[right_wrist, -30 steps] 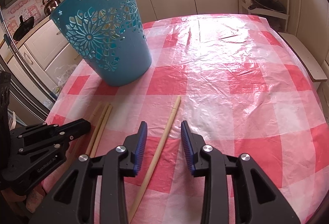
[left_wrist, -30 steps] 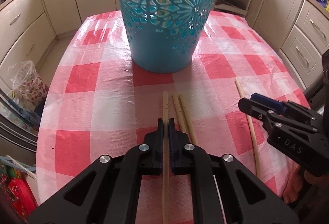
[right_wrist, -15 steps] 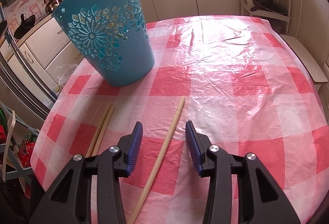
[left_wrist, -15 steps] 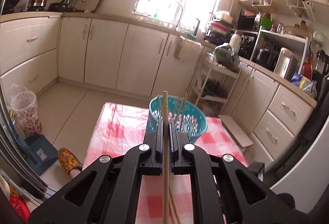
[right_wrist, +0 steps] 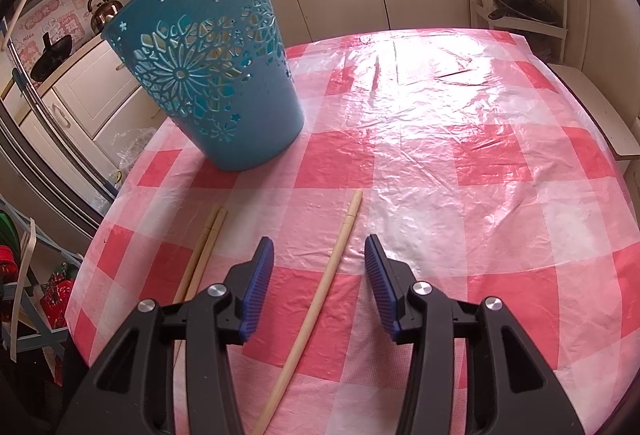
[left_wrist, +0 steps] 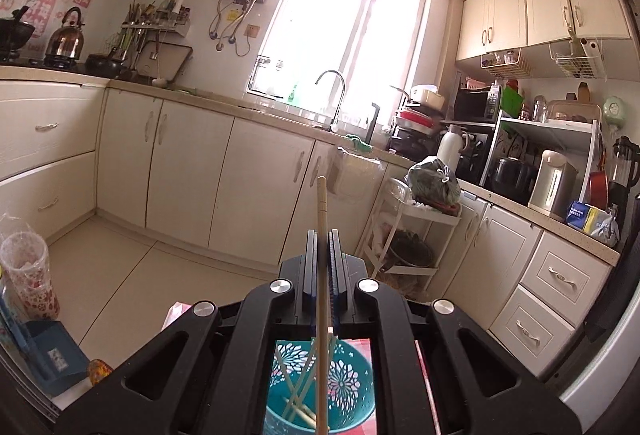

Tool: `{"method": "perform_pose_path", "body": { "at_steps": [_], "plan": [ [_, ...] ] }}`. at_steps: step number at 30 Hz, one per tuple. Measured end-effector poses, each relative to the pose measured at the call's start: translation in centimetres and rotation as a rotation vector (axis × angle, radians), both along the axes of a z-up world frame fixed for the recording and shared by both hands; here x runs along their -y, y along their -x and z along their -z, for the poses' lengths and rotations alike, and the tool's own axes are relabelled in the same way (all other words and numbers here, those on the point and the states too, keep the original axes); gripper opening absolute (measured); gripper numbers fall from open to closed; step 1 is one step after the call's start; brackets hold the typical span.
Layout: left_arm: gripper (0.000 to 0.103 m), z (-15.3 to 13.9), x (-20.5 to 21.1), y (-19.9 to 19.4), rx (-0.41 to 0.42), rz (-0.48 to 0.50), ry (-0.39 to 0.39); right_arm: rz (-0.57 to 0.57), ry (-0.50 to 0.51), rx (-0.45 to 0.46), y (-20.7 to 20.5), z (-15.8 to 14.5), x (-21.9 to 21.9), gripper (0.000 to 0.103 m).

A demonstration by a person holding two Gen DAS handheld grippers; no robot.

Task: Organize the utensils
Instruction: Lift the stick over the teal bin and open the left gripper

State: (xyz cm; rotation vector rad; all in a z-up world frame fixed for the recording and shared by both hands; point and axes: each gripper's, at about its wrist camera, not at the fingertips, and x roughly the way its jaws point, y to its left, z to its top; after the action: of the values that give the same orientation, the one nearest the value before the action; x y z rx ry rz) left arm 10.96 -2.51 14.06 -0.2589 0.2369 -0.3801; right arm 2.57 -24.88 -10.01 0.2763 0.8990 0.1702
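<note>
In the left wrist view my left gripper [left_wrist: 322, 235] is shut on a wooden chopstick [left_wrist: 321, 203], held high and almost level. The chopstick's tip sticks out past the fingertips. Below, seen through the gripper's frame, is the teal cut-out basket [left_wrist: 344, 375] with several chopsticks inside. In the right wrist view my right gripper [right_wrist: 320, 247] hangs over the table, its jaws opening. A single chopstick [right_wrist: 332, 267] lies on the cloth between the pads, which do not touch it. Two more chopsticks [right_wrist: 204, 251] lie side by side to its left. The basket [right_wrist: 208, 75] stands upright at the far left.
The table wears a red-and-white checked plastic cloth [right_wrist: 440, 155], with its edges near on the left and right. Kitchen cabinets [left_wrist: 188, 171], a sink tap [left_wrist: 336, 95] and a white shelf rack [left_wrist: 412, 235] surround it. A patterned bin [left_wrist: 28, 275] stands on the floor at left.
My left gripper has lifted its chopstick off the table and tilted up toward the kitchen, ending above the basket. My right gripper's jaws have spread wider over the single chopstick.
</note>
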Motion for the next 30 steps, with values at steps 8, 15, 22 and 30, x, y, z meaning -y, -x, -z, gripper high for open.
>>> {"method": "perform_pose_path", "body": {
  "at_steps": [8,15,22,30],
  "plan": [
    [0.005,1.4,1.6,-3.7,0.009,-0.069,0.025,-0.006,-0.011,0.002,0.0,0.0,0.1,0.049],
    [0.005,4.5,2.6,-6.1,-0.022,-0.107,-0.005,-0.01,-0.025,0.002,0.0,0.0,0.2,0.051],
    [0.005,8.3,2.6,-5.8,-0.066,-0.131,-0.045,-0.017,-0.025,0.003,0.0,0.0,0.1,0.053],
    [0.008,10.4,1.7,-4.1,-0.132,-0.096,-0.081,-0.018,-0.02,0.003,-0.1,0.0,0.0,0.053]
  ]
}}
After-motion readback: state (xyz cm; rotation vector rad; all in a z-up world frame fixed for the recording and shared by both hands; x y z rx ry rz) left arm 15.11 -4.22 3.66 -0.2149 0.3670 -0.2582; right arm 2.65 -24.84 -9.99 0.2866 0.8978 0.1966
